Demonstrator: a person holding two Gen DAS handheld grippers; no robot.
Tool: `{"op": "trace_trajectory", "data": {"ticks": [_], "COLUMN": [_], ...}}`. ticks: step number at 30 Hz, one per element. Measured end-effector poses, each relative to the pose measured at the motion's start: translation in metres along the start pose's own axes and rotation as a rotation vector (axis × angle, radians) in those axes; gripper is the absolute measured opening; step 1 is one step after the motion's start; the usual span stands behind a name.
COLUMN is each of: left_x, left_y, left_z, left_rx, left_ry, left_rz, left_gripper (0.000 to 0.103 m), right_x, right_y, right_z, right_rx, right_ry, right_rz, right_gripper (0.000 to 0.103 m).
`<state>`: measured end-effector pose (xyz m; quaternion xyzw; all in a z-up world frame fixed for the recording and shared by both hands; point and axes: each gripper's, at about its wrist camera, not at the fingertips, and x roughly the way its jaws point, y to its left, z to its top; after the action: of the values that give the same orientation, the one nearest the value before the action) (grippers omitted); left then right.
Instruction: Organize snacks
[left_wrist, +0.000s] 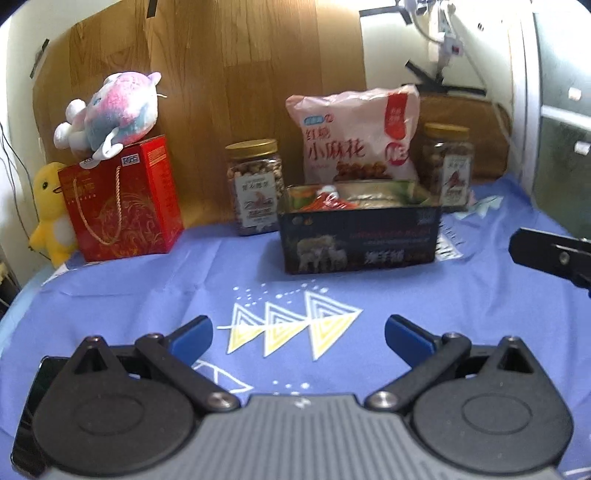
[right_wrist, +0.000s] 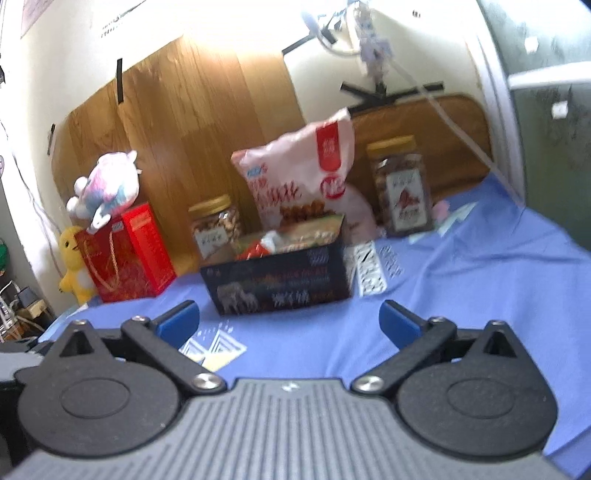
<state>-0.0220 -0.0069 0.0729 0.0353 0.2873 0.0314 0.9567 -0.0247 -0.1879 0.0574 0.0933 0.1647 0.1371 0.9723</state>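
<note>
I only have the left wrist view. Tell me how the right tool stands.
Observer: The right tool is open, its blue pads wide apart, with nothing between them, over the blue cloth.
Operator: Report what lies right of the right-hand jar.
Observer: A small pink thing lies on the cloth beside the jar. It is too blurred to identify.
Operator: Describe what is past the table's left edge.
Observer: Cables and clutter sit low down, left of the yellow plush.
</note>
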Motion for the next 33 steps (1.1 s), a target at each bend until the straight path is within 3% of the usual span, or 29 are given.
{"op": "trace_trajectory", "data": {"ticks": [3, 8, 13, 17, 23, 33], "left_x": [-0.010, -0.016, -0.018, -0.013, -0.009, 0.005], "left_y": [-0.002, -0.007, -0.013, -0.022, -0.020, -0.029], "left_z": [0.010, 0.028, 0.040, 0.047, 0.064, 0.085], "left_rx": [0.006, 0.066, 0.100, 0.149, 0.116, 0.142], "left_ry": [0.006, 0.039, 0.051, 0.075, 0.098, 0.096], "left_rz": [-0.013, -0.001, 0.034, 0.080, 0.096, 0.118], "left_gripper": [0.103, 0.103, 0.103, 0.103, 0.103, 0.103], "right_x": [-0.009, -0.005, 0.003, 0.010, 0.021, 0.045], "right_y": [0.007, 0.021, 0.024, 0.021, 0.016, 0.013], "right_z": [0.015, 0.043, 0.062, 0.075, 0.088, 0.102], "right_rx": [-0.035, -0.202, -0.249, -0.213, -0.185, -0.204], "right_ry": [0.003, 0.114, 0.191, 0.274, 0.340, 0.378], "right_rz": [0.036, 0.145, 0.070, 0.068, 0.042, 0.057], "right_gripper": [0.103, 0.103, 0.103, 0.103, 0.103, 0.103]}}
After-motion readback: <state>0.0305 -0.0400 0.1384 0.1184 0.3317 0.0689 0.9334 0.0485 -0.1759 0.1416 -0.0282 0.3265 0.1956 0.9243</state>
